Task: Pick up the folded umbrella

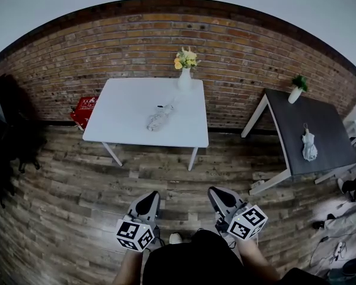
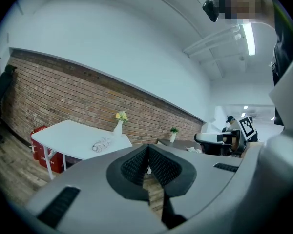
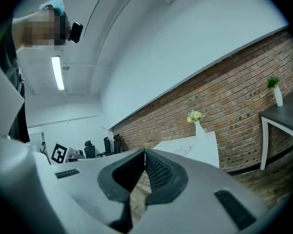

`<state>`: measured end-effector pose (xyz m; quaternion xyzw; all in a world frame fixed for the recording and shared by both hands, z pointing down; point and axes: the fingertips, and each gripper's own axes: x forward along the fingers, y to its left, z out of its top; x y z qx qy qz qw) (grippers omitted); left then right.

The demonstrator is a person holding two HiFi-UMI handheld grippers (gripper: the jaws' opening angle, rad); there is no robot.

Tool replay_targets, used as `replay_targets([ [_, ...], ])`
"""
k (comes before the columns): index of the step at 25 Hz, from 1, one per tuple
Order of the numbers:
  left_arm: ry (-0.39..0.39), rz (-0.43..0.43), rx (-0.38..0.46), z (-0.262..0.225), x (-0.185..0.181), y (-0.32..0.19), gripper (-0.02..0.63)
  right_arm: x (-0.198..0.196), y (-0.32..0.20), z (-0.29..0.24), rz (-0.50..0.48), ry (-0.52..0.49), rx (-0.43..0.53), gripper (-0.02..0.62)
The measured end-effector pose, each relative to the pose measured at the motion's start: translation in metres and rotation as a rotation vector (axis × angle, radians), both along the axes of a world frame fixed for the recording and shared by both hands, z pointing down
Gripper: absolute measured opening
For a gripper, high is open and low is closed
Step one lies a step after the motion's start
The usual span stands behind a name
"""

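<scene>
Pressing their fingers together on nothing, left gripper and right gripper sit well short of the folded umbrella on the white surface ahead. It is likely light, with soft fabric over a stiff shaft; pinch mid-bundle.

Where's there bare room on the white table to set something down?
The white table is bare across its left half and along its front edge, left of and in front of the folded umbrella. It is tightest at the back, between the umbrella's tip and the flower vase.
</scene>
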<state>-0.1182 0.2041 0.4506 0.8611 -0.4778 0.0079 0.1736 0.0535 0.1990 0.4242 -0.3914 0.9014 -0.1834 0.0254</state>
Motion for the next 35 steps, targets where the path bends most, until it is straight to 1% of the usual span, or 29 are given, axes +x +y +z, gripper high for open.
replay_targets([
  [7, 0.015, -0.011, -0.013, 0.007, -0.023, 0.007, 0.014, -0.015, 0.003, -0.002, 0.011, 0.003, 0.002, 0.021],
  [15, 0.027, -0.022, -0.028, 0.015, -0.031, 0.003, 0.014, -0.022, -0.005, 0.005, 0.004, 0.005, -0.012, 0.022],
  [19, 0.017, -0.031, -0.040, 0.021, -0.030, -0.006, 0.014, -0.020, -0.017, 0.011, -0.001, 0.001, -0.018, 0.023],
  [27, 0.003, -0.041, -0.048, 0.028, -0.020, -0.047, 0.014, -0.007, -0.065, 0.019, -0.004, 0.008, -0.023, 0.023],
  [35, -0.017, -0.052, -0.047, 0.018, -0.002, -0.115, 0.014, 0.005, -0.137, 0.016, -0.042, 0.000, -0.024, 0.023],
])
